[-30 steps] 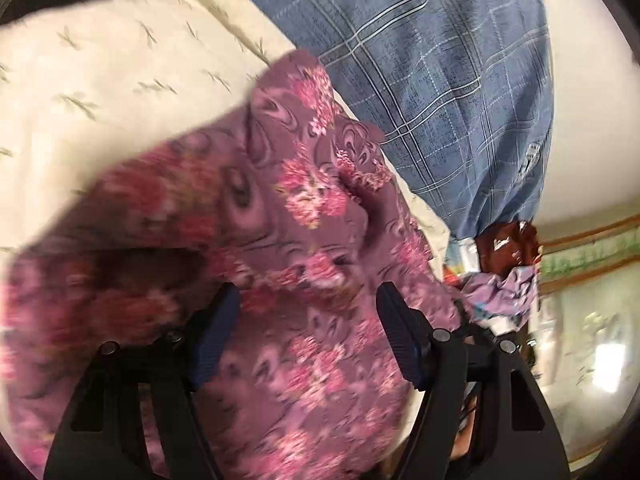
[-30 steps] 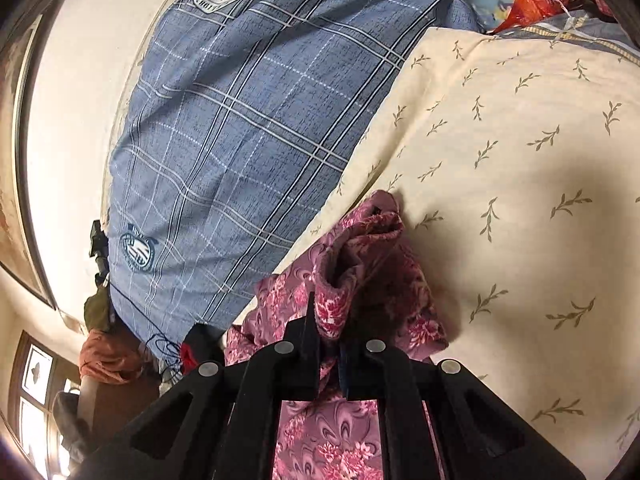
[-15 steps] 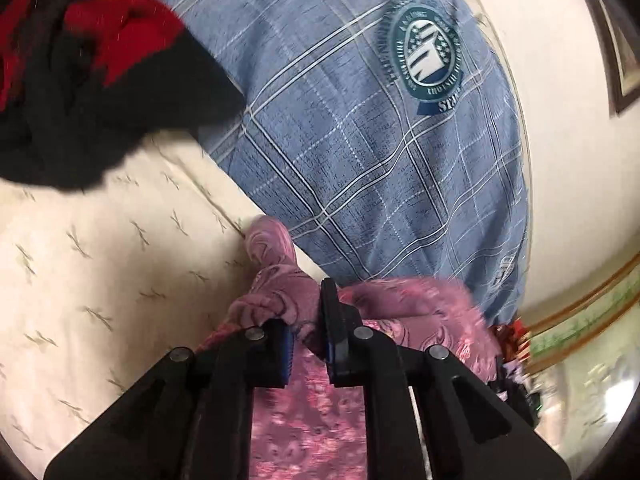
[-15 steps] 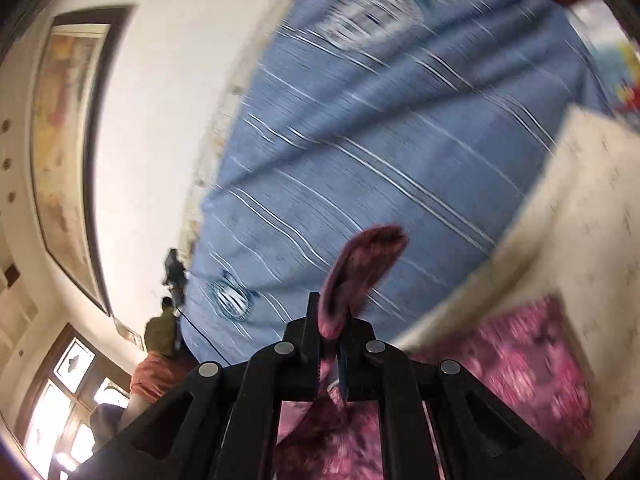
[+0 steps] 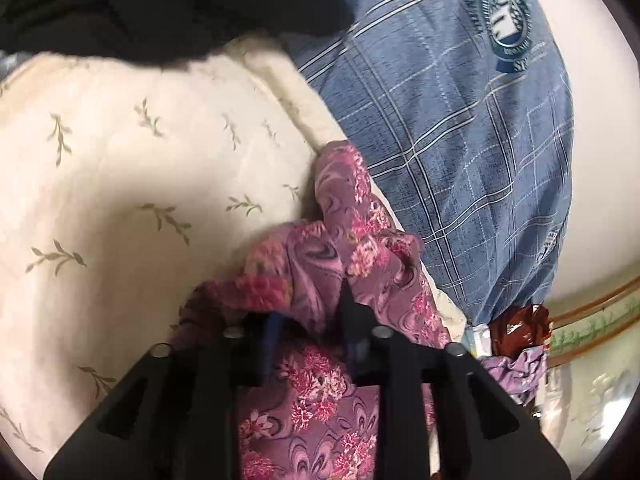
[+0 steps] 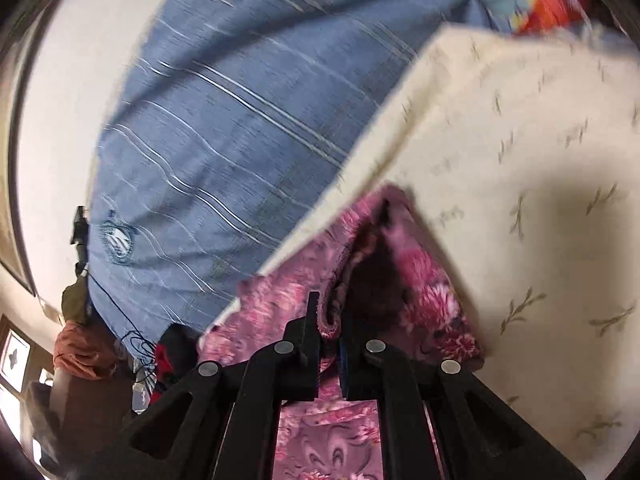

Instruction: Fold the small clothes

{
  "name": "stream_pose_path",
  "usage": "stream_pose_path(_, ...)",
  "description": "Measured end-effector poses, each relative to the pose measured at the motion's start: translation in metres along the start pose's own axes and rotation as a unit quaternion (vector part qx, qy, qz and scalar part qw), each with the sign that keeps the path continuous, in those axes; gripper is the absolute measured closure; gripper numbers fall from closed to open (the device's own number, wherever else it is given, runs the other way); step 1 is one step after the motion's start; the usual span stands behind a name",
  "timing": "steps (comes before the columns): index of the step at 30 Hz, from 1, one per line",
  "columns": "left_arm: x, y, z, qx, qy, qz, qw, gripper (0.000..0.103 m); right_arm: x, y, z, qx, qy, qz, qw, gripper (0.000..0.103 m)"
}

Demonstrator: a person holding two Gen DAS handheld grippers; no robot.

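On the cream leaf-print cover, beside a blue plaid cloth, a purple floral garment is pinched by the nearly closed left gripper and the closed right gripper; a round crest appears lettered but cannot be read.

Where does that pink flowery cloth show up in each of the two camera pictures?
Left wrist view: the pink floral garment fills the lower middle, bunched between the left gripper fingers.
Right wrist view: it sits at lower centre, a rolled edge pinched in the right gripper.
Shared landmark: the blue plaid cloth, upper right in the left view, upper left in the right.
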State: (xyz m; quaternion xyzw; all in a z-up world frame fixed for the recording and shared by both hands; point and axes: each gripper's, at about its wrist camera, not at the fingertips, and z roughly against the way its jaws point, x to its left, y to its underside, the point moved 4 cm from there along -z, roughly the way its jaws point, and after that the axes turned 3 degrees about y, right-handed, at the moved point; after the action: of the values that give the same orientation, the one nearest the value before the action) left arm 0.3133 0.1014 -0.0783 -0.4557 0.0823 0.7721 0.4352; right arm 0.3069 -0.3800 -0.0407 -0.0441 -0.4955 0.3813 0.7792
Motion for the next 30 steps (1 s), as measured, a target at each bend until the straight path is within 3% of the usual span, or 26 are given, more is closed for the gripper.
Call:
stream_pose_path(2, -0.003, 0.001, 0.000, 0.005, -0.004, -0.006, 1.0000, 0.072, -0.011, 0.001, -0.005, 0.016, 0.035, 0.001, 0.999, 0.097)
stream_pose_path(5, -0.007, 0.001, 0.003, 0.010, -0.007, -0.018, 0.9998, 0.062, -0.028, 0.008, -0.009, 0.055, 0.065, -0.006, 0.996, 0.096)
stream_pose_path(6, -0.009, 0.001, 0.005, 0.008, -0.006, -0.020, 0.9997, 0.057, -0.026, 0.008, -0.002, 0.049, 0.068, -0.002, 0.996, 0.090)
stream_pose_path(9, -0.014, 0.002, 0.009, 0.005, 0.007, -0.019, 0.9998, 0.048, -0.013, 0.003, 0.033, -0.009, 0.099, 0.005, 0.995, 0.089)
stream_pose_path(12, -0.017, 0.000, 0.009, 0.004, 0.004, -0.026, 0.9996, 0.045, 0.026, -0.008, 0.047, -0.059, 0.081, 0.048, 0.994, 0.086)
stream_pose_path(16, -0.015, 0.000, 0.005, 0.005, 0.005, -0.013, 0.9999, 0.045, 0.110, -0.001, -0.023, 0.046, 0.002, 0.145, 0.988, 0.075)
stream_pose_path(20, -0.015, 0.001, 0.003, 0.008, -0.002, -0.019, 0.9998, 0.045, 0.183, 0.031, -0.122, 0.162, -0.048, 0.214, 0.962, 0.075)
stream_pose_path(24, -0.015, 0.001, -0.002, 0.015, -0.006, -0.017, 0.9997, 0.045, 0.218, 0.072, -0.208, 0.262, -0.046, 0.236, 0.934, 0.075)
stream_pose_path(30, -0.015, 0.000, 0.000, 0.018, 0.001, -0.015, 0.9997, 0.045, 0.225, 0.112, -0.265, 0.307, -0.005, 0.268, 0.913, 0.074)
